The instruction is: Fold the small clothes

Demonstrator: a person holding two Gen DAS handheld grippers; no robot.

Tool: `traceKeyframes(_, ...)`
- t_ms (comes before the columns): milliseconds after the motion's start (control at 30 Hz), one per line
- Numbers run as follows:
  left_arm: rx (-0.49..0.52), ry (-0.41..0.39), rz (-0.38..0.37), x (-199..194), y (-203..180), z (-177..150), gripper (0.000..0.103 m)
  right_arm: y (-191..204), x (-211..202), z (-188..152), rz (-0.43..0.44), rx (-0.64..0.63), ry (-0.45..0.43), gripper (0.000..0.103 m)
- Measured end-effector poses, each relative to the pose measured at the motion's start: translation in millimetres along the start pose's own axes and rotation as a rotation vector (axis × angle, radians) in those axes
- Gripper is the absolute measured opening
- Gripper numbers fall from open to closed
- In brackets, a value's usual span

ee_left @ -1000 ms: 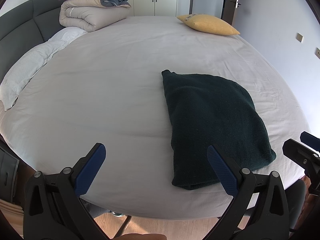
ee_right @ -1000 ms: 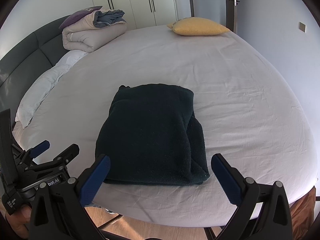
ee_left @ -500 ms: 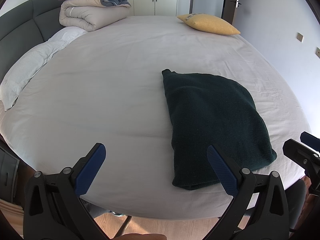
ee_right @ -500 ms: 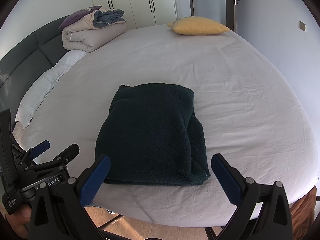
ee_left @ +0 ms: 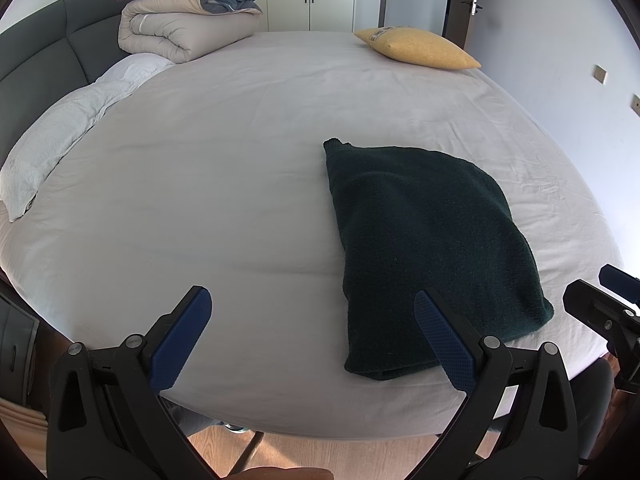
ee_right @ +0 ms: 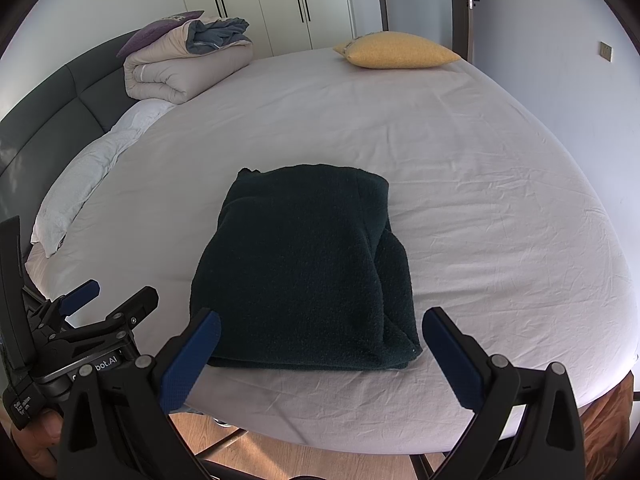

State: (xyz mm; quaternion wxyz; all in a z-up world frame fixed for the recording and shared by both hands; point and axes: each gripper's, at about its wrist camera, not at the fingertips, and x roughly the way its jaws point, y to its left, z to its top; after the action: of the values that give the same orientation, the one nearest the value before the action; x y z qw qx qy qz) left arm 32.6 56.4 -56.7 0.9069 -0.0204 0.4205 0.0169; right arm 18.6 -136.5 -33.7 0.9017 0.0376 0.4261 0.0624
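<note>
The dark green garment [ee_right: 304,268] lies folded into a thick bundle on the bed [ee_right: 500,208], close to the near edge of the mattress. Both claws hang over that edge with nothing in them: the left claw [ee_left: 312,336] has its jaws wide apart over bare sheet just left of the garment, and the right claw [ee_right: 322,350] has its jaws wide apart, straddling the bundle's near edge without touching it.

The fold looks nearly finished, and the main risk is undoing it. The right side of the bundle is uneven, with loose layers bulging out past the top layer. If a claw closes on only the top layer, the stack could peel open when lifted. A push from the front could also slide the layers apart, since knit cloth drags on the sheet. The bundle sits near the mattress edge, so a pull toward the person could drag it off onto the wooden floor [ee_right: 256,456].

The right wrist view shows the lumpy right flank and the stacked layers at the near edge; the left wrist view shows only a smooth dark slope there. The left wrist view shows the garment's straight left edge and the small corner sticking out at the far end.
</note>
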Motion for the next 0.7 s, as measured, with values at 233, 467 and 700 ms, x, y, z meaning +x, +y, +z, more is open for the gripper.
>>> traceKeyframes(233, 0.000, 0.000, 0.000, 0.1, 0.0, 0.1, 0.103, -0.6, 0.3, -0.3, 0.001, 0.000, 0.001, 0.103)
traceKeyframes(467, 0.000, 0.000, 0.000, 0.0, 0.0, 0.1, 0.103, 0.8, 1.0, -3.3, 0.000, 0.001, 0.003, 0.103)
traceKeyframes(700, 0.000, 0.001, 0.000, 0.2, 0.6, -0.3, 0.103, -0.1, 2.8, -6.0, 0.002, 0.002, 0.006, 0.103)
